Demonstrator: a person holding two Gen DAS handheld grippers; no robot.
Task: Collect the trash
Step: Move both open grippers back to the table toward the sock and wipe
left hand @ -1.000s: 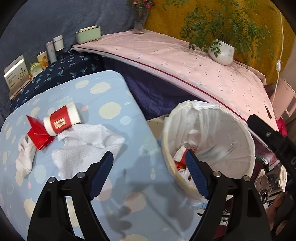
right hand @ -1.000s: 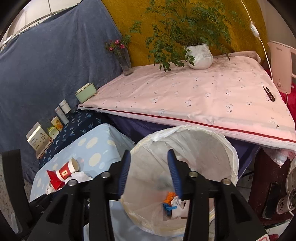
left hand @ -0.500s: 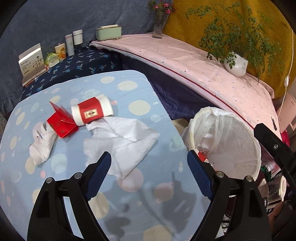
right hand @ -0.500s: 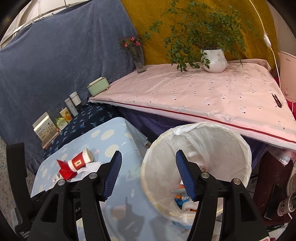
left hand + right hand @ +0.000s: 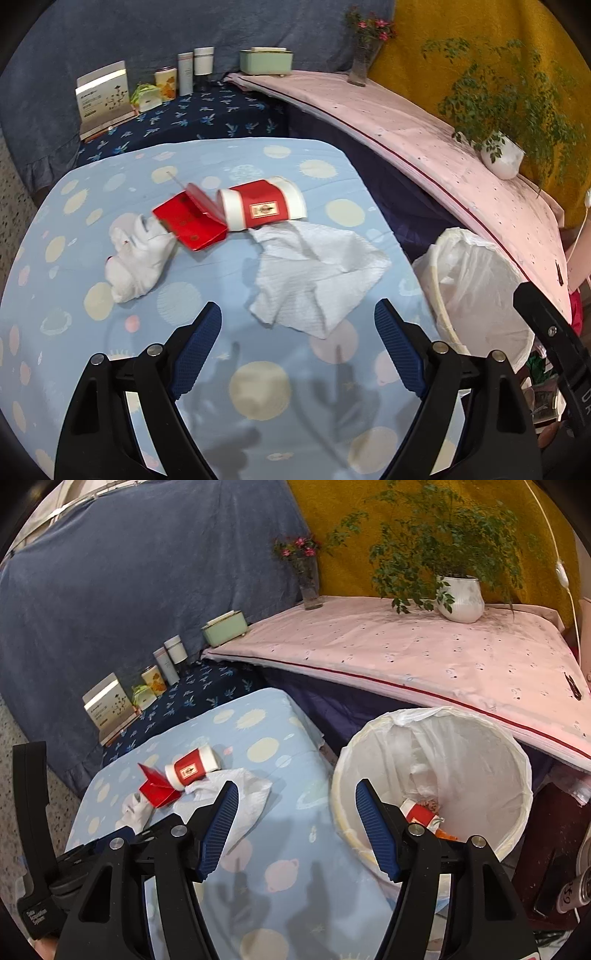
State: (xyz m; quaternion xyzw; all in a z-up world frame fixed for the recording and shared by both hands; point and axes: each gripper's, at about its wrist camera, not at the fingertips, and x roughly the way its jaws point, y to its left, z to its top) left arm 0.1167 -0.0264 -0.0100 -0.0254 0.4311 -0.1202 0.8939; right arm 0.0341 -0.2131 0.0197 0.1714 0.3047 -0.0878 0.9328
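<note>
On the blue spotted table lie a red-and-white paper cup on its side, a red carton, a crumpled white wad and a flat white tissue. My left gripper hangs open just short of the tissue, nothing between its fingers. The white-lined trash bin stands off the table's right edge with scraps inside. My right gripper hovers over the gap between table and bin; its jaws are opening and empty. The cup and tissue lie to its left.
A pink-covered table behind the bin carries a white potted plant and a flower vase. A dark floral shelf holds boxes and cans. The other gripper's black arm crosses the left view's right edge.
Both views have swung left, away from the bin and onto the table. The tissue now lies ahead of the left fingers. The right jaws have spread wider.
</note>
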